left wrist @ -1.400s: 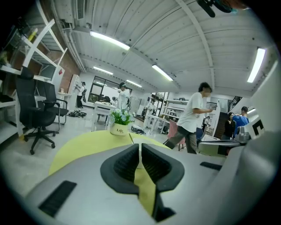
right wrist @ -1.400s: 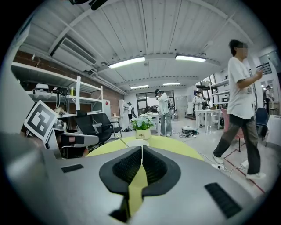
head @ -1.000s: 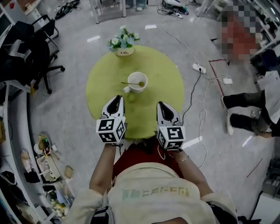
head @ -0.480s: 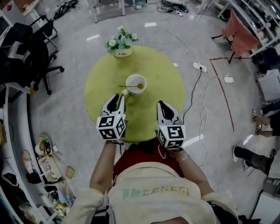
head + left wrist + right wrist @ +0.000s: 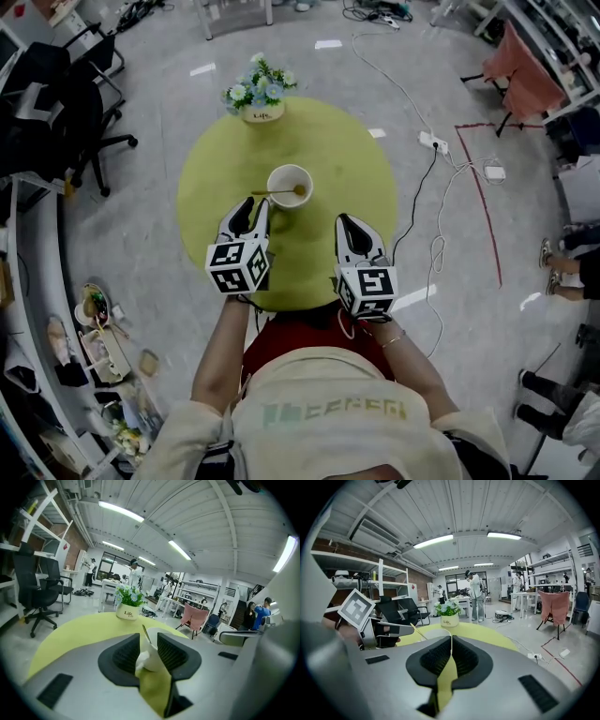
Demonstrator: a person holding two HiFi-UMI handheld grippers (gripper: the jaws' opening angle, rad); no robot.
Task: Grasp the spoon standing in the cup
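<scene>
Jaws of the left gripper [image 5: 148, 638] are standing slightly spread, and the white cup [image 5: 151, 659] is showing in the gap between them, its handle nearest. I cannot tell whether the pads are touching the cup. The spoon [image 5: 145, 632] is standing in the cup, its thin handle leaning out over the rim toward this gripper. In the head view the left gripper's tips are sitting just beside the cup's near-left edge, close under the end of the spoon's handle.

The right gripper [image 5: 451, 637] is holding its jaws pressed together with nothing between them. It is hovering to the right of the cup and nearer the person, apart from it. In the right gripper view the cup's rim and the spoon's handle are showing just left of the jaw tips, and the left gripper is showing further left again.

The cup is sitting near the middle of the round yellow-green surface [image 5: 347, 159]. Beyond the cup, at the far edge of the surface, a small pot of flowers [image 5: 261, 94] is standing. Well to the left of the cup a black office chair [image 5: 89, 112] is standing on the floor. Well to the cup's right a white power strip [image 5: 432, 143] is lying among loose cables. Further right and beyond it, a chair draped in pink [image 5: 525, 70] is standing.
</scene>
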